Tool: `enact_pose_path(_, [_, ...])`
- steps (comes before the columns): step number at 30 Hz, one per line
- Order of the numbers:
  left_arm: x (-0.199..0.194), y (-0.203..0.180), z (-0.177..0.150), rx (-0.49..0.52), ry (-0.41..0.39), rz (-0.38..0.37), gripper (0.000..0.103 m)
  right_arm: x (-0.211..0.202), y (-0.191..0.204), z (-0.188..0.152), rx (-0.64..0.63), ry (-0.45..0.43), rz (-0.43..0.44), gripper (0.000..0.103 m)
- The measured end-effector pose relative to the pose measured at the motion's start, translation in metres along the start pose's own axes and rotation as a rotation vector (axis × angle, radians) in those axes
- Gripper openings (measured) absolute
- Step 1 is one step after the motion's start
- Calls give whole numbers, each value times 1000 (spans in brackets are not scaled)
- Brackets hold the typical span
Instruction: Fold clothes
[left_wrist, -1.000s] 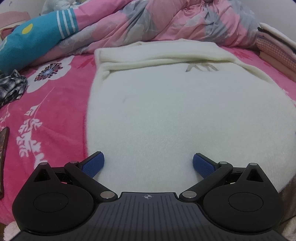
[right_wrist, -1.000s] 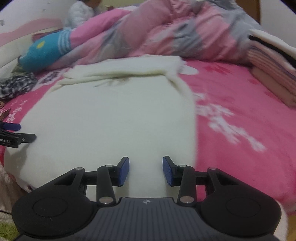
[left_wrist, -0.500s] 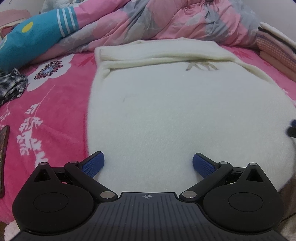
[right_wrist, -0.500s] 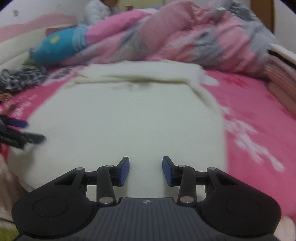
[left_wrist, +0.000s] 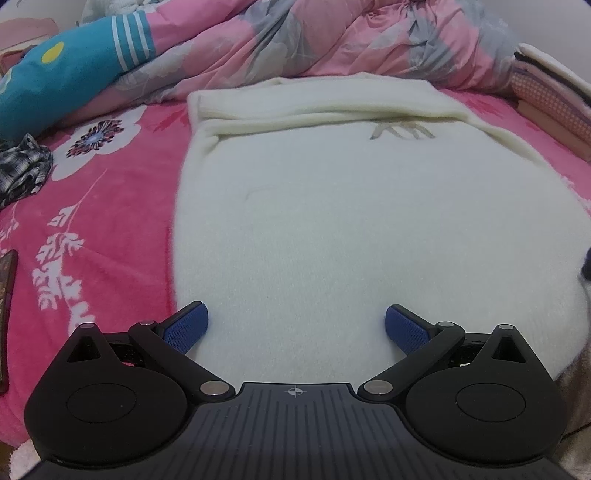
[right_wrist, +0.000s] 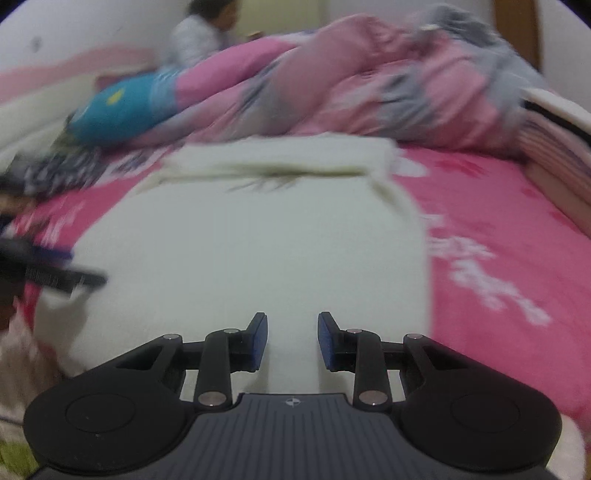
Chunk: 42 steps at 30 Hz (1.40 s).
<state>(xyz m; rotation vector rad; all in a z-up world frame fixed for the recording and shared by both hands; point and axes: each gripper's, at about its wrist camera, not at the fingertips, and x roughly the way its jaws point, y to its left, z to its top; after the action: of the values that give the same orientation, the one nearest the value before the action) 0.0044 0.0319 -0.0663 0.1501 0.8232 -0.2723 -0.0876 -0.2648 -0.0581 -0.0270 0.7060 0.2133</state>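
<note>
Sweater (left_wrist: 369, 229) flat at bed (left_wrist: 110, 206) near edge | left gripper (left_wrist: 295, 325) jaws spread | right gripper (right_wrist: 292, 339) jaws closing, pinching nothing

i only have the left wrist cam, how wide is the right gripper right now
Observer: The right gripper has its jaws narrow and closing, with only a small gap over the cream sweater and no fabric pinched yet.
Operator: where on the sweater is it
Observer: Over the near hem, closer to the sweater's right edge, where the pink blanket begins.
Operator: anyone else in the room
Observer: Yes, a person sits at the far end, behind the rumpled duvet.
</note>
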Motion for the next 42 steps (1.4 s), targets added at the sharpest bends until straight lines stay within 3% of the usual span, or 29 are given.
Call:
enact_pose_path(2, [0, 1, 0, 1, -1, -3, 103, 2, 0, -7, -26, 27, -16, 31])
enact_pose_path(7, [1, 2, 0, 2, -2, -12, 103, -19, -24, -15, 54, 54, -93, 30])
enact_pose_path(14, [1, 1, 0, 3, -2, -10, 103, -16, 17, 8, -59, -35, 37, 31])
enact_pose_path(17, [1, 1, 1, 3, 1, -9, 103, -2, 47, 12, -142, -32, 108, 31])
enact_pose_path(21, [1, 2, 0, 4, -3, -14, 103, 10, 62, -4, -219, 34, 97, 31])
enact_pose_path(28, [2, 3, -1, 6, -5, -20, 103, -13, 38, -9, -148, 59, 44, 31])
enact_pose_path(34, [1, 2, 0, 7, 0, -17, 103, -10, 40, 9, -86, -9, 129, 32])
enact_pose_path(42, [-7, 0, -5, 36, 3, -9, 103, 18, 61, 10, -146, 28, 153, 32])
